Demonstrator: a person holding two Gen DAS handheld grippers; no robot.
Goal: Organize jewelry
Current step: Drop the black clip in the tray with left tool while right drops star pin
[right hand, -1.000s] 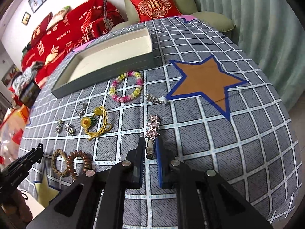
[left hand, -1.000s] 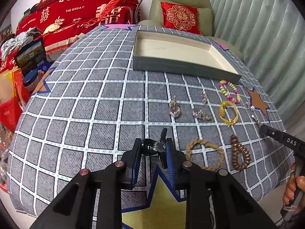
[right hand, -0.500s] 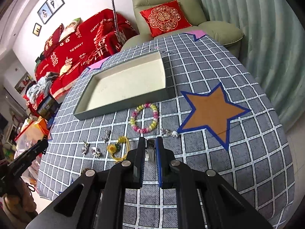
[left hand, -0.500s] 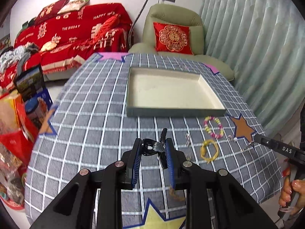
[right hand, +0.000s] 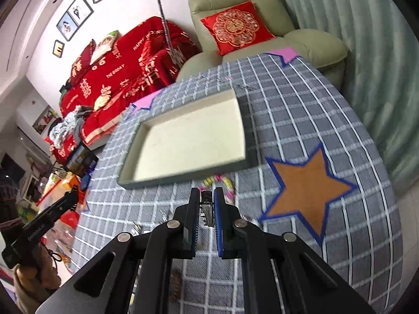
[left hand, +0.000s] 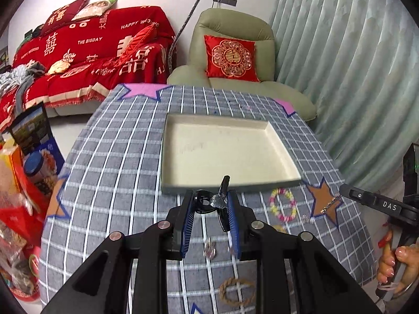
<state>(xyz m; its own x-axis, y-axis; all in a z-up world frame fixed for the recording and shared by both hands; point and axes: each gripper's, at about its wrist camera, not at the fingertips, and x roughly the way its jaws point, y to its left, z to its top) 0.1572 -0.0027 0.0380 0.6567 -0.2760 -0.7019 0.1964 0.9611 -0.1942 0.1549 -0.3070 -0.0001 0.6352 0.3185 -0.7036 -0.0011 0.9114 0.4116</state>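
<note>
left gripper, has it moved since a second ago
Yes. The left gripper, shut on a black hair claw clip, has risen and gone forward: the tray sat far beyond its tips then, and its near wall now meets them.

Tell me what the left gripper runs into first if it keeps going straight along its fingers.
Probably the near wall of the tray, just ahead of the left gripper, which is shut on a black hair claw. Depth is unclear.

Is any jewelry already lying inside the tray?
No, the tray shows only its bare cream floor, while the bead bracelet and braided ring lie on the tablecloth.
</note>
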